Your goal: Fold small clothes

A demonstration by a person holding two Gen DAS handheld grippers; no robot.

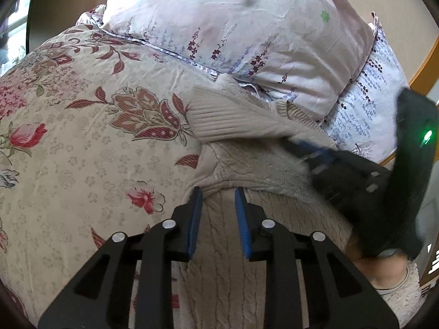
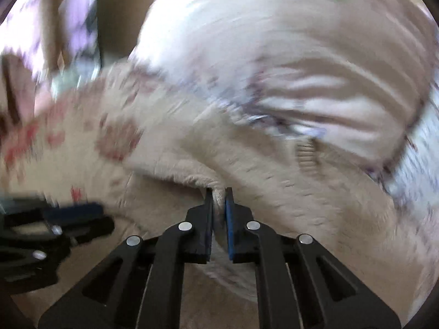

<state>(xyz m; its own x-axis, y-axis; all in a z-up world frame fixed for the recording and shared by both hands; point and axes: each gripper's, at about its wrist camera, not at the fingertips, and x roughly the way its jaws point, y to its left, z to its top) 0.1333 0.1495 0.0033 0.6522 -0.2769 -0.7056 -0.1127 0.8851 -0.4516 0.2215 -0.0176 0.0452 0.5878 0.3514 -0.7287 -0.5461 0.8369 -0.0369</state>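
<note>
A cream knit sweater (image 1: 241, 126) lies on a floral bedspread (image 1: 82, 137), partly folded, with a ribbed sleeve across the top. My left gripper (image 1: 218, 192) hovers over the sweater's lower body, jaws a little apart and holding nothing. My right gripper (image 2: 218, 192) is shut on an edge of the sweater (image 2: 274, 186); this view is blurred by motion. The right gripper also shows in the left wrist view (image 1: 310, 153), over the sweater's right side. The left gripper shows at the left in the right wrist view (image 2: 68, 213).
A pale floral pillow (image 1: 233, 27) lies behind the sweater, with a second blue-patterned pillow (image 1: 367, 104) to its right. A wooden bed frame (image 1: 422, 65) runs along the far right. A window (image 1: 13, 27) is at the far left.
</note>
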